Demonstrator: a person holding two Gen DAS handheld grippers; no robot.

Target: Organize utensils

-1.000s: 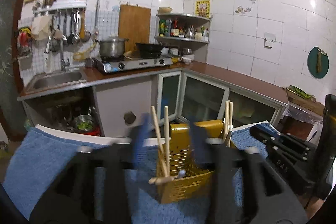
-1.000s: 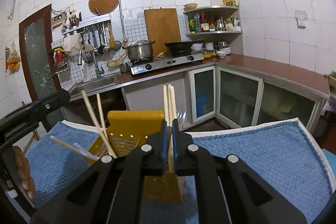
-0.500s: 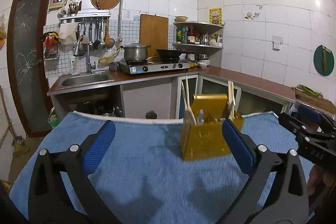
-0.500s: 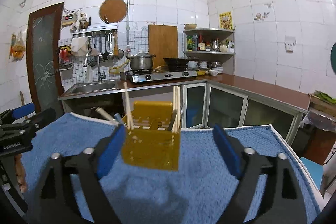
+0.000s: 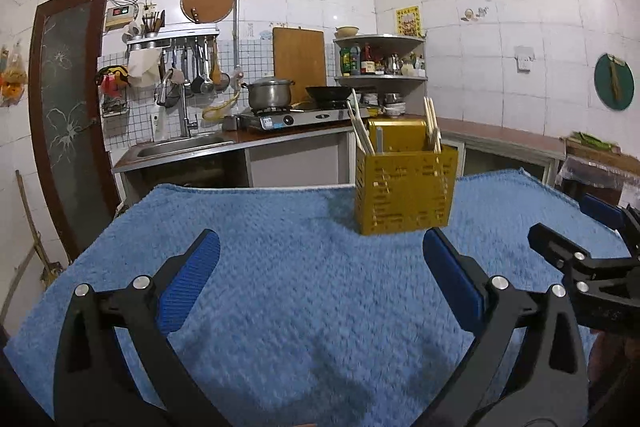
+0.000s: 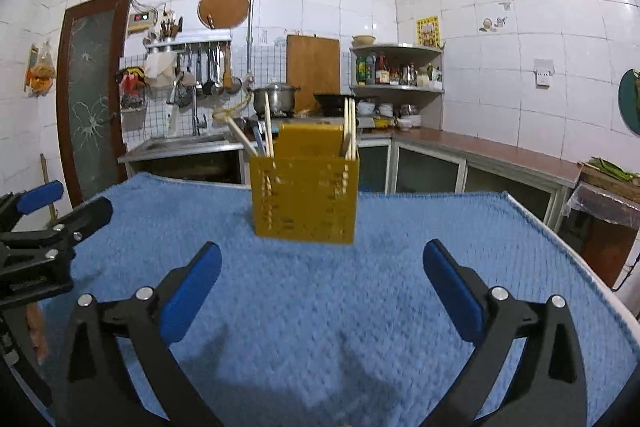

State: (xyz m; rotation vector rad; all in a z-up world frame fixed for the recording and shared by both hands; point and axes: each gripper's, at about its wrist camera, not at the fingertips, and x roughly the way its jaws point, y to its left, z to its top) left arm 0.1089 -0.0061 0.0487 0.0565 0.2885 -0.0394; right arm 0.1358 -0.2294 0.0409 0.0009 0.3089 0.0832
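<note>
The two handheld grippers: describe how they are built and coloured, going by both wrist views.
Both look alike. The left gripper has two matte black angular arms, each ending in a ribbed blue pad, with silver round rivets at the pivots. The right gripper has the same black frame, blue pads and silver rivets. Seen from the side, each body shows faint pale lettering, too small to read. No cables or sleeves are visible.

towel (image 5: pixel 280 267): blue nubby cloth | utensil holder (image 5: pixel 404 195): yellow perforated plastic | chopsticks (image 5: pixel 360 131): pale wood | wall tiles (image 5: pixel 500 7): glossy

A yellow perforated utensil holder (image 6: pixel 304 201) stands upright on the blue-towelled surface (image 6: pixel 360 307), wooden chopsticks (image 6: pixel 349 127) leaning inside.
</note>
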